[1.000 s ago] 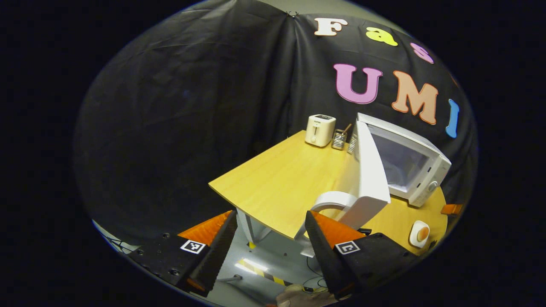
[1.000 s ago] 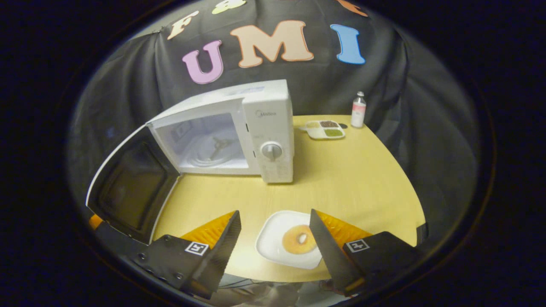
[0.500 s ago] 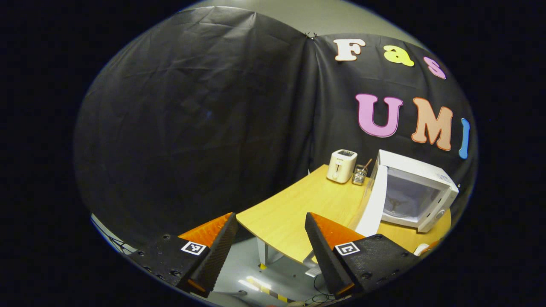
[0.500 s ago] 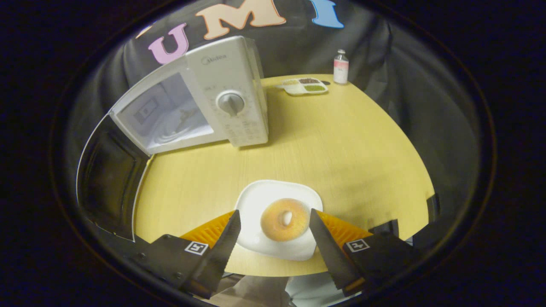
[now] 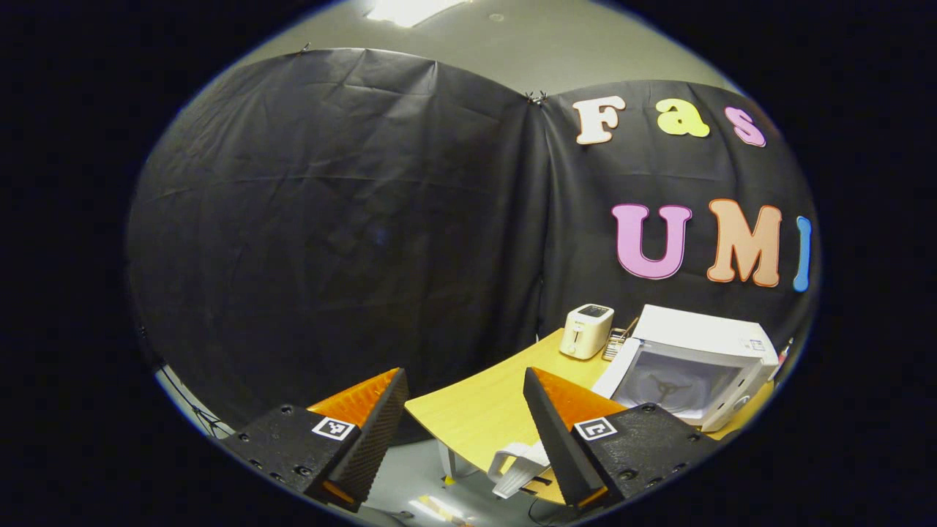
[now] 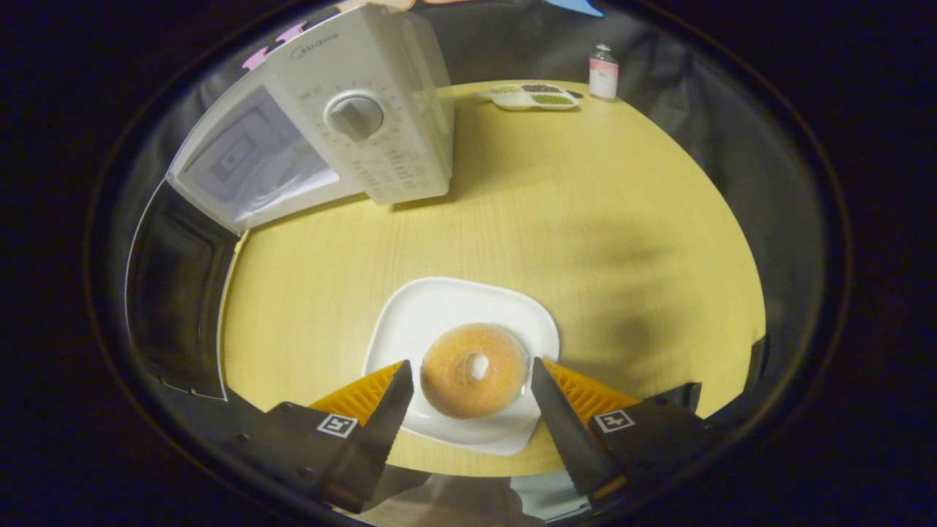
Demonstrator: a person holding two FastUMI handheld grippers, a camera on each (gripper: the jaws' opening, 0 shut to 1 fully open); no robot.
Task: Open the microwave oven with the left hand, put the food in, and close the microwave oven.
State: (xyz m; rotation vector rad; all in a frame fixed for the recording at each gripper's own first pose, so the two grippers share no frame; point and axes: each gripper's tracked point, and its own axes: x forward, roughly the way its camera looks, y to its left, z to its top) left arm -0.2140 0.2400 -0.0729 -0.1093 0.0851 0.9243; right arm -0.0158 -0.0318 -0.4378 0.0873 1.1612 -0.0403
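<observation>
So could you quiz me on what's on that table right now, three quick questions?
1. True or false: the microwave door is open.
2. What lies on the white plate? A) doughnut B) sandwich C) apple
3. The right tool fingers sit either side of the ____, not yet touching.

Key: 1 true. 2 A, the doughnut. 3 doughnut.

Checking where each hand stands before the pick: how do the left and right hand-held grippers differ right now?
The right hand-held gripper points down at the table, its fingers flanking the donut on the white plate. The left hand-held gripper is off the table's edge, aimed at the booth wall, with nothing between its fingers; the open microwave sits to its right. Both are open and hold nothing.
</observation>
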